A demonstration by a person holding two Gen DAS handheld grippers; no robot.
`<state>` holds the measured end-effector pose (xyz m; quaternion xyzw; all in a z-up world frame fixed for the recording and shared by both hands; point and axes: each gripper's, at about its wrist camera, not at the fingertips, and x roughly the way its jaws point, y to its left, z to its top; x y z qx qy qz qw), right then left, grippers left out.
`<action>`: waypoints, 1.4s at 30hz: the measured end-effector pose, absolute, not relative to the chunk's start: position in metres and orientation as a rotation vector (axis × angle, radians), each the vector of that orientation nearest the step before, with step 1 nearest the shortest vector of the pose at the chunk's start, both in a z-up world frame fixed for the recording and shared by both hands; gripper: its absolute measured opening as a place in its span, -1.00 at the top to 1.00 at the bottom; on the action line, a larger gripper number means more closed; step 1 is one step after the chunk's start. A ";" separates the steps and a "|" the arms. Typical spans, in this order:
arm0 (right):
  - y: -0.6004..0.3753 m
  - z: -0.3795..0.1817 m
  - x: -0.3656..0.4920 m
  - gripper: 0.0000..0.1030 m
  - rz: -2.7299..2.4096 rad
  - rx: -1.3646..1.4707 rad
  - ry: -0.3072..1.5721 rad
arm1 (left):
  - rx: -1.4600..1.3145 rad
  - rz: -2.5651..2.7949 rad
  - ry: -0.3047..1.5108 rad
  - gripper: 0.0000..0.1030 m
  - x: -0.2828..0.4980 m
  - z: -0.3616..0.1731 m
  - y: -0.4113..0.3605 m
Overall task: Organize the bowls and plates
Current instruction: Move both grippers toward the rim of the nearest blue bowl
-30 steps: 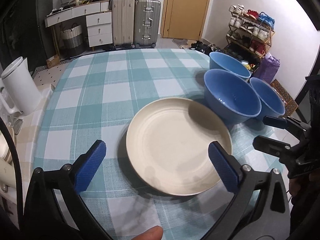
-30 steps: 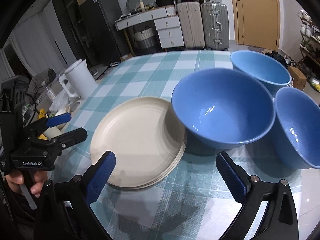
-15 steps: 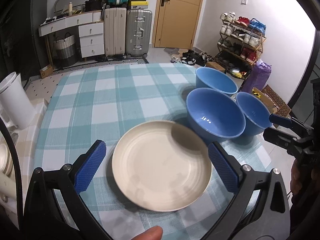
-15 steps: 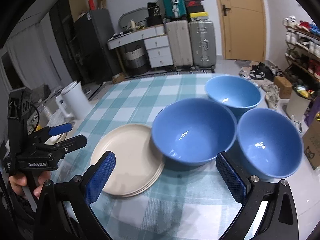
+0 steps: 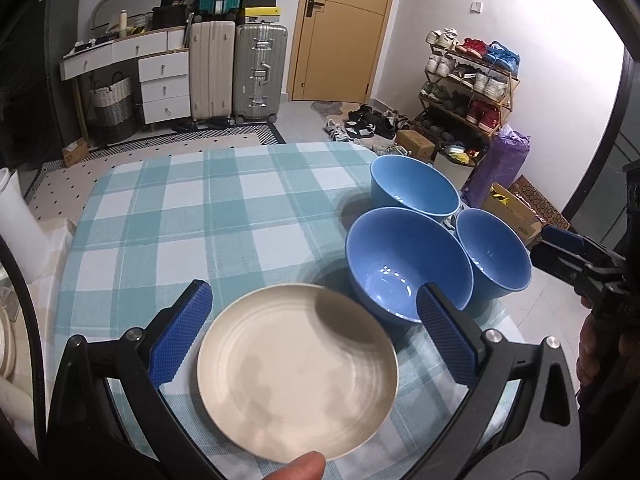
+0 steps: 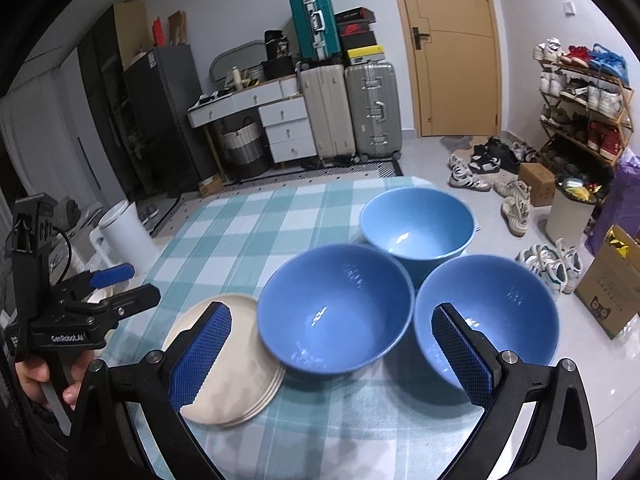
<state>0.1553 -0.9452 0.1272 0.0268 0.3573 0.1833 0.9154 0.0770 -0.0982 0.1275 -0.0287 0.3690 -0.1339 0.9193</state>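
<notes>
A stack of cream plates point(image 5: 296, 372) lies on the checked tablecloth point(image 5: 200, 208), directly below my left gripper point(image 5: 314, 290), which is open, holds nothing and hovers above the table. Three blue bowls stand in a cluster to its right: a near one point(image 5: 404, 264), a far one point(image 5: 414, 188) and a right one point(image 5: 494, 256). My right gripper point(image 6: 332, 312) is open and empty above the near bowl point(image 6: 334, 308), with the right bowl point(image 6: 488, 308) and far bowl point(image 6: 416, 220) beyond. The plates point(image 6: 240, 384) sit left of the bowls and touch the near one.
A white kettle point(image 6: 124, 232) stands off the table's left side. The tablecloth point(image 6: 260, 220) stretches bare toward the far edge. The bowls sit close to the table's right edge, with shoes and boxes on the floor beyond. Each gripper shows in the other's view: the right gripper point(image 5: 540, 246) and the left gripper point(image 6: 142, 282).
Both grippers have pulled back and up from the table, so plates and bowls look smaller and farther. Both stayed open. The dishes have not moved.
</notes>
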 end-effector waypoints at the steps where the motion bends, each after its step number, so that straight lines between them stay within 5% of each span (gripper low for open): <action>1: -0.947 0.128 0.157 -0.99 0.373 0.055 0.733 | -0.056 -0.273 0.763 -0.97 0.080 0.128 -0.101; 42: -1.031 0.128 0.282 -0.99 0.201 0.117 0.753 | -0.011 -0.354 0.858 -0.97 0.248 0.108 -0.204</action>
